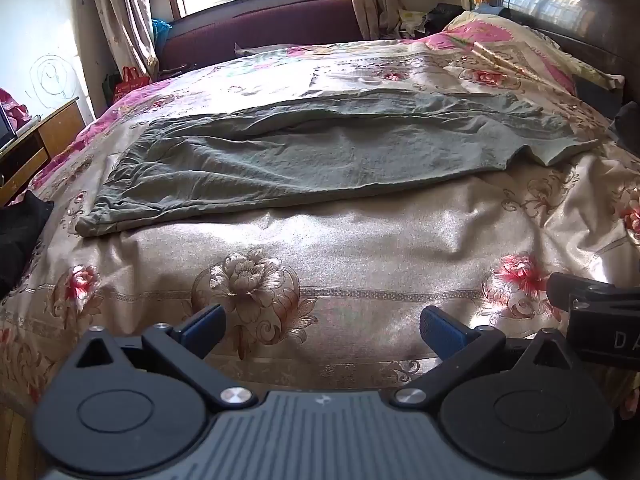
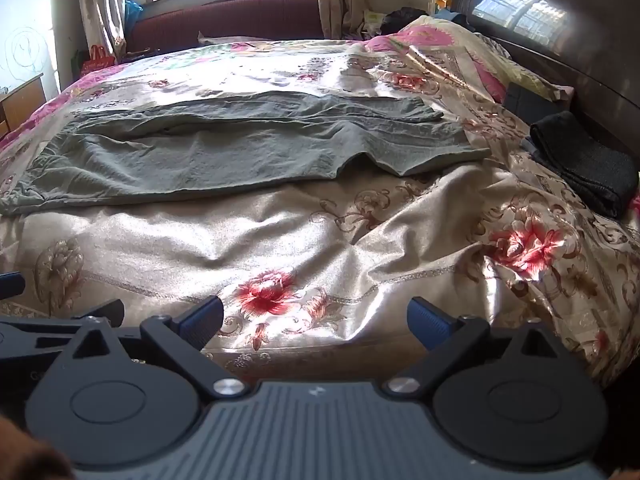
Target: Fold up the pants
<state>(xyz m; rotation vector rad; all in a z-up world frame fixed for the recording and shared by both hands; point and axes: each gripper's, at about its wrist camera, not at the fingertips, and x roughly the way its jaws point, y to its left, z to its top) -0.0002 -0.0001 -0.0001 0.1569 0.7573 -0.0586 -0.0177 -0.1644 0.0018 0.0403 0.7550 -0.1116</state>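
Note:
Grey-green pants lie spread across the middle of the bed, waist at the left, leg ends at the right; they also show in the right wrist view. One leg lies over the other. My left gripper is open and empty, above the near edge of the bed, well short of the pants. My right gripper is open and empty, also at the near edge. Part of the right gripper shows at the right of the left wrist view.
The bed has a shiny floral cover. A dark folded cloth lies at the right near the headboard. Pillows sit at the far right. A black item lies at the left edge. A wooden desk stands left.

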